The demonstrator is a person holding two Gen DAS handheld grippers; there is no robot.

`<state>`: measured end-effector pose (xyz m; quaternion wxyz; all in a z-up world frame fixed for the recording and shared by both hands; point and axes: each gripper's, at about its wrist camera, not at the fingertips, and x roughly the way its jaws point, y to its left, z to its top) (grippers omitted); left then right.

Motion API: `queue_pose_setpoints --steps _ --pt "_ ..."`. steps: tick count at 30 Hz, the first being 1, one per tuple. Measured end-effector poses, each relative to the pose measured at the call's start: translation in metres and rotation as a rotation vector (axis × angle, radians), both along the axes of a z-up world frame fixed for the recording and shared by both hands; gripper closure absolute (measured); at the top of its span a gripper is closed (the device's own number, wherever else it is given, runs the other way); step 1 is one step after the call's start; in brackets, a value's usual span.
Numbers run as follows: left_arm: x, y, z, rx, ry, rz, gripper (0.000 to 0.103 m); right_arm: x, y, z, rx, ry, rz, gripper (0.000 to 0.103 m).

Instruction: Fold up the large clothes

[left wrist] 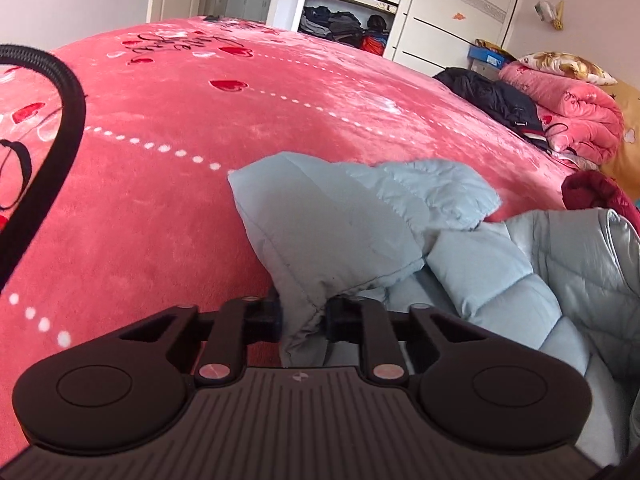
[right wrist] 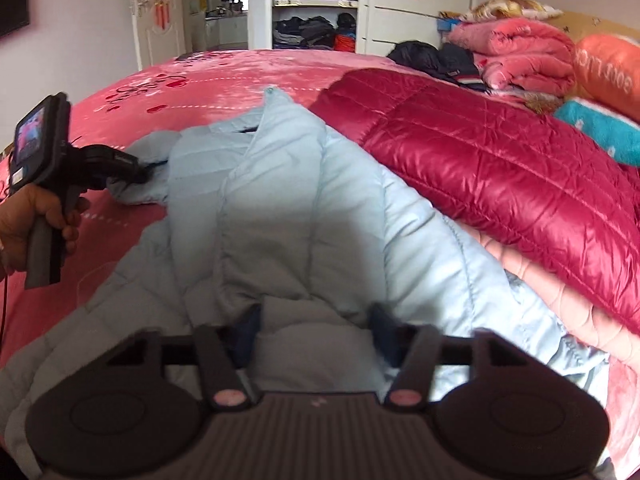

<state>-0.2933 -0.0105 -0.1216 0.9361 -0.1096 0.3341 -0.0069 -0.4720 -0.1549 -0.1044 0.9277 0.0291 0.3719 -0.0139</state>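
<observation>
Wardrobe [right wrist: 312, 4]: open at the far side of the room; the upper shelf holds folded clothes, the lower shelf a heap of dark clothes [right wrist: 304, 30].
Bed [left wrist: 160, 208]: pink blanket with red hearts; it carries everything else.
Pale blue coat [right wrist: 280, 200]: spread out on the near part of the bed, collar pointing to the far edge, one sleeve [left wrist: 340, 216] out on the left side.
Red coat [right wrist: 500, 168]: lies just beside the blue coat, on its right, touching it.
Folded pink quilts [right wrist: 520, 56]: stacked at the bed's far right corner, with a black jacket [right wrist: 432, 58] next to them.
Left gripper [left wrist: 304, 316]: clenched on the cuff end of the blue sleeve; the cloth is pinched tight between the two fingers. A hand [right wrist: 36, 220] holds its grip.
Right gripper [right wrist: 316, 332]: fingers stand partway apart around a thick fold of the blue coat near its hem, grasping it on both sides.
</observation>
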Motion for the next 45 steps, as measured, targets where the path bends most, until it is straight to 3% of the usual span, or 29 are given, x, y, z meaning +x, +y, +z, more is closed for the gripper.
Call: queue_pose_setpoints --steps 1,4,8,12,18,26,30,38,45 --pt "0.001 0.000 0.005 0.010 -0.017 0.017 0.091 0.002 -0.003 0.000 0.000 -0.008 -0.015 0.080" --pt "0.006 0.009 0.015 -0.008 -0.045 0.075 0.092 -0.001 -0.014 0.008 0.032 -0.044 -0.072 0.089" --pt "-0.002 0.035 0.038 0.041 -0.101 0.124 0.093 0.000 -0.023 0.021 0.033 -0.084 -0.112 0.093" --pt "-0.002 0.087 0.055 0.098 -0.134 0.180 0.093 0.008 -0.022 0.036 0.031 -0.123 -0.116 0.096" --pt "0.008 0.184 0.071 0.224 -0.150 0.326 0.093 0.051 0.008 0.049 0.049 -0.162 -0.015 0.097" --pt "0.013 0.310 0.084 0.345 -0.128 0.503 0.093 0.150 0.079 0.057 0.073 -0.196 0.147 0.097" --pt "0.023 0.357 0.086 0.369 -0.124 0.546 0.093 0.207 0.106 0.055 0.068 -0.201 0.162 0.097" --pt "0.050 0.390 0.065 0.383 -0.090 0.559 0.093 0.302 0.123 0.034 0.013 -0.183 0.059 0.100" --pt "0.058 0.414 0.043 0.312 -0.064 0.567 0.085 0.325 0.112 0.011 0.026 -0.118 0.006 0.096"
